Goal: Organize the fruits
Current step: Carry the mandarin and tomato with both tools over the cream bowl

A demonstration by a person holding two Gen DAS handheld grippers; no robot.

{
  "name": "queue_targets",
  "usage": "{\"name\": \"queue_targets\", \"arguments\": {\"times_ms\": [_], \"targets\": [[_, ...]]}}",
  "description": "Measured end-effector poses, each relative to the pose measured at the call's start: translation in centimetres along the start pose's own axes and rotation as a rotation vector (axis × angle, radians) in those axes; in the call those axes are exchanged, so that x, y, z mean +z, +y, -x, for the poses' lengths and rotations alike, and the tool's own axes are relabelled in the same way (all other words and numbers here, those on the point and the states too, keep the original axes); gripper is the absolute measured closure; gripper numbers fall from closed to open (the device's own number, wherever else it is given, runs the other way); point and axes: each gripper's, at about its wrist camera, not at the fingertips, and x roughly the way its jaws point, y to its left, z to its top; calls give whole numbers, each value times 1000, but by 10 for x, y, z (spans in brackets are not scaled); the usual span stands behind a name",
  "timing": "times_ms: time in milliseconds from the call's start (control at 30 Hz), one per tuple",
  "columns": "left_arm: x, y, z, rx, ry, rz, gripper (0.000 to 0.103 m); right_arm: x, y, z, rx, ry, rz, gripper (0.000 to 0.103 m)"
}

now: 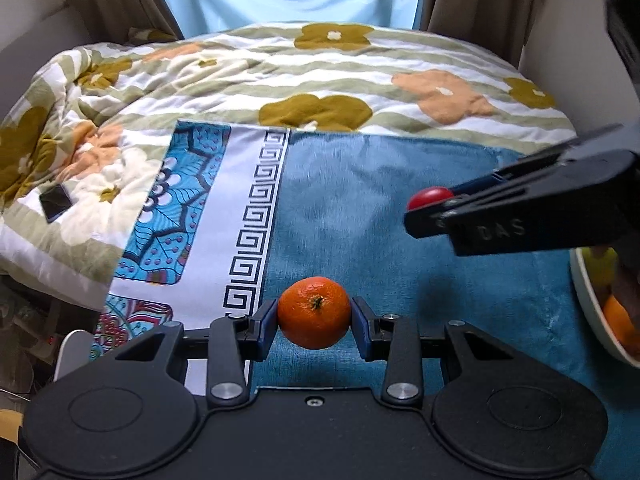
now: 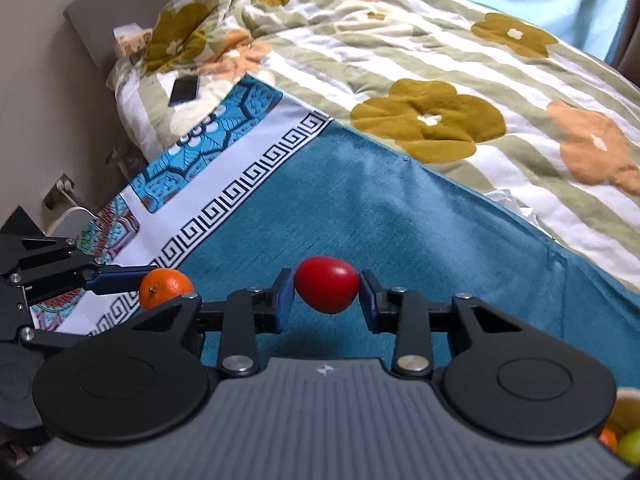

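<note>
My left gripper (image 1: 314, 314) is shut on a small orange mandarin (image 1: 314, 312), held just above the teal cloth (image 1: 380, 208). In the right wrist view the same mandarin (image 2: 165, 287) shows at the left, with the left gripper's blue pads on it. My right gripper (image 2: 325, 286) is shut on a glossy red egg-shaped fruit (image 2: 326, 284), lifted off the cloth. From the left wrist view the red fruit (image 1: 428, 197) peeks out between the right gripper's black fingers (image 1: 480, 216) at the right.
A pale bowl (image 1: 592, 304) with orange and yellow-green fruit sits at the right edge, also glimpsed low right as the bowl (image 2: 624, 404). A flowered quilt (image 1: 320, 80) lies behind the cloth, with a dark phone (image 1: 56, 202) on it. A patterned cloth border (image 1: 256, 220) runs along the left.
</note>
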Motion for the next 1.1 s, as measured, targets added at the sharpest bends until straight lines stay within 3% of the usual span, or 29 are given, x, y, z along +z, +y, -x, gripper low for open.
{"name": "queue_targets", "arguments": {"times_ms": [267,633,900,1100], "targets": [[-1,-24,44,-16,-79,-2,60,-32,-10,69,-62,-72,-61,53],[1,-85,90,-71,-173,-93,60,-97,-38,151,-181,-140,-178,53],[6,-131,88,-167,-183,-186,60,-133,-61,187,-268,-164,-267,53],[8,-159,69,-234,-147,-258,60,-149,-76,195,-304,-167,-345,53]]}}
